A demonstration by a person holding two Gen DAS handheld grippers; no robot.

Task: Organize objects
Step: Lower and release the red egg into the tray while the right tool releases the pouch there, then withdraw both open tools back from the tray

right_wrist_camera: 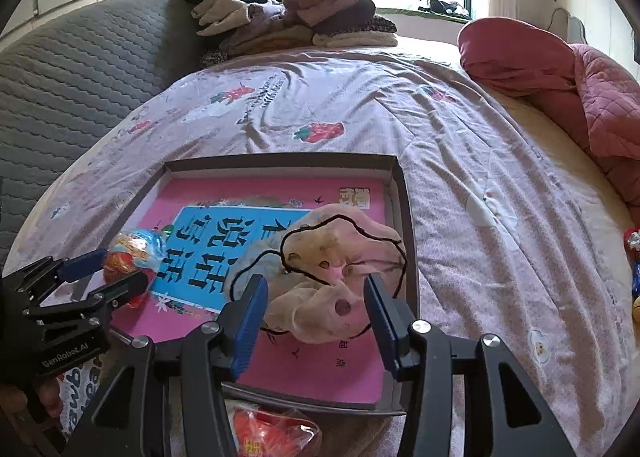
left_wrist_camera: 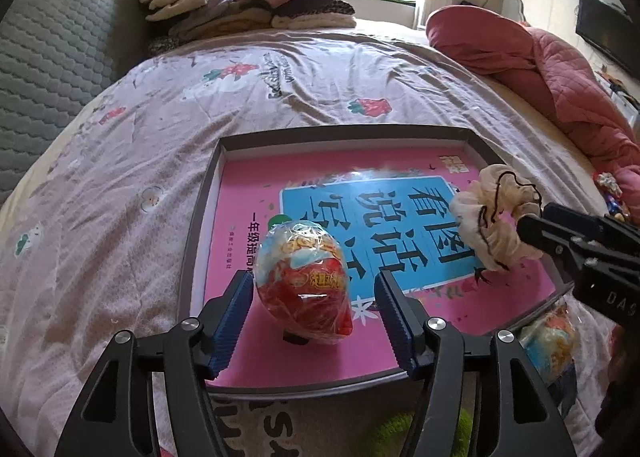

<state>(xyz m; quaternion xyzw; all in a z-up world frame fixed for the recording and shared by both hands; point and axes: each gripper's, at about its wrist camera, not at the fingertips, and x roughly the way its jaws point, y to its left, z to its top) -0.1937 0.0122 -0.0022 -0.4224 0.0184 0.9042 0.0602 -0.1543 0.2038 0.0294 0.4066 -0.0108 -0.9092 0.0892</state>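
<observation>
both wrist views look steeply down, close over the same tray on the bed.

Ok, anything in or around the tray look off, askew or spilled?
Nothing spilled or damaged. The wrapped egg toy stands tilted on the pink book in the tray, and the scrunchie lies crumpled beside it. Two wrapped packets lie outside the tray's near edge.

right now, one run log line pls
left tool: open around egg toy | right tool: open around scrunchie | both in tray
</observation>
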